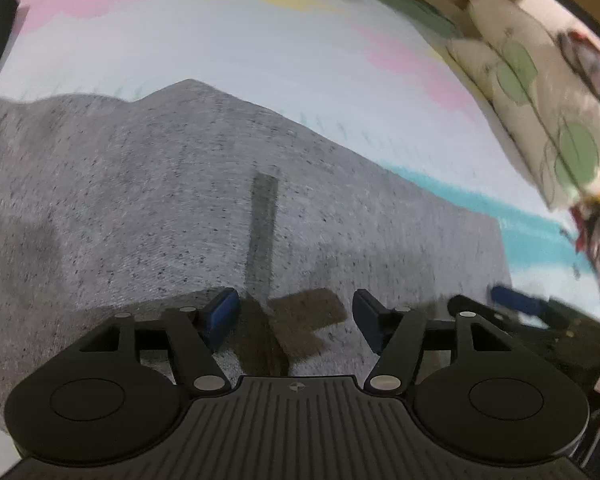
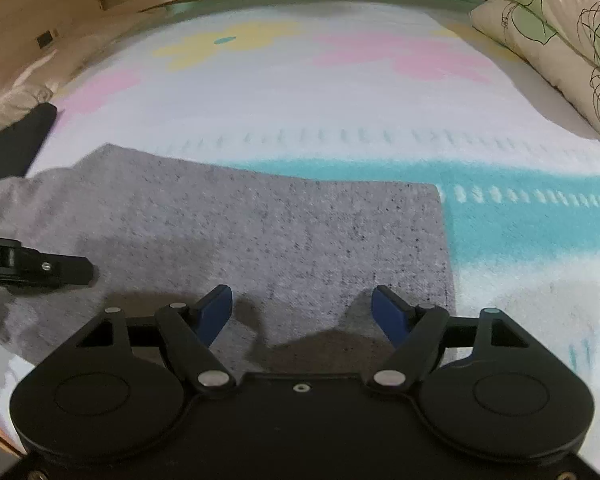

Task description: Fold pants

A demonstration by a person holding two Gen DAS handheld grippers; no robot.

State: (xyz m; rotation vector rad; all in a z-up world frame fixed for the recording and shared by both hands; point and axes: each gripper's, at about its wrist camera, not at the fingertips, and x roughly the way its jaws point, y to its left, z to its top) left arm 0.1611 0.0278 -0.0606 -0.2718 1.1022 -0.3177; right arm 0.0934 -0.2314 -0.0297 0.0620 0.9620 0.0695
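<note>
No legible text, brand, number or sign appears in either view. A small pale marking sits on the black left tool (image 2: 31, 266) at the left edge of the right wrist view, too blurred to read.

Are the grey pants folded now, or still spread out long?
Folded, it seems. The grey pants form a compact block with a straight right edge on the blanket; no separate legs show. Layers cannot be counted.

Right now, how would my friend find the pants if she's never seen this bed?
Start at the bed, covered by a white blanket with pink and yellow flowers and a teal stripe. The pants lie flat on its near side, under both grippers. They're the only speckled grey thing; the pillows are cream with green leaves.
</note>
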